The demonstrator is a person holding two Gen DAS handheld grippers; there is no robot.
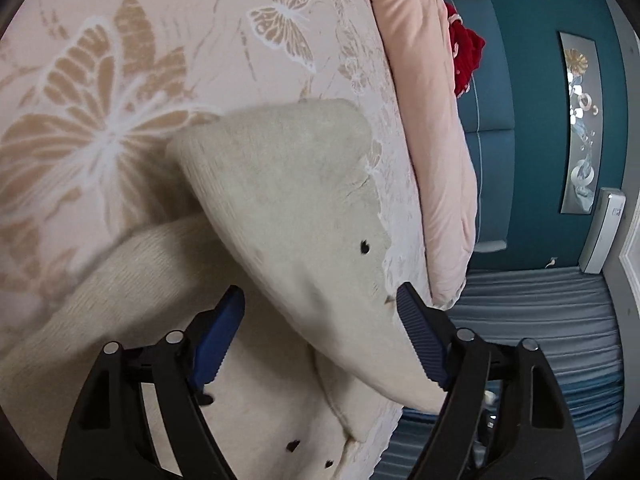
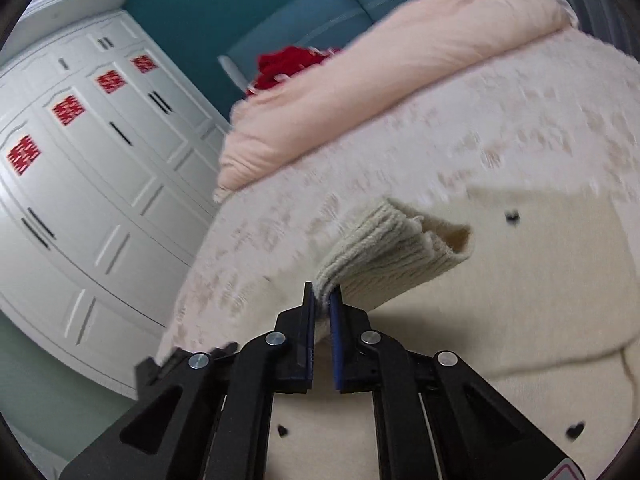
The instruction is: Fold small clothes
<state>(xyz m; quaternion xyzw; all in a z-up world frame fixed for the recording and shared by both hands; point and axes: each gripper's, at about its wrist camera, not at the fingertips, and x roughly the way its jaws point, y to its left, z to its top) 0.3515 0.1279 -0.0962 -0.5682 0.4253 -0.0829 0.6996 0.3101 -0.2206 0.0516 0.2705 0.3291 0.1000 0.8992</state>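
A cream knit sweater (image 1: 288, 216) with small black hearts lies on the bed, one part folded over and raised. My left gripper (image 1: 320, 304) is open just above it, blue pads apart on either side of the folded flap, holding nothing. In the right wrist view my right gripper (image 2: 322, 300) is shut on the sweater's ribbed cuff (image 2: 384, 248) and holds it lifted over the sweater body (image 2: 500, 300).
The bed has a pale butterfly-patterned cover (image 1: 120, 100). A folded pink duvet (image 1: 432, 140) and a red garment (image 1: 464, 52) lie at the far side. A white wardrobe (image 2: 92, 168) stands beyond the bed's edge; a teal wall (image 1: 532, 120) is behind.
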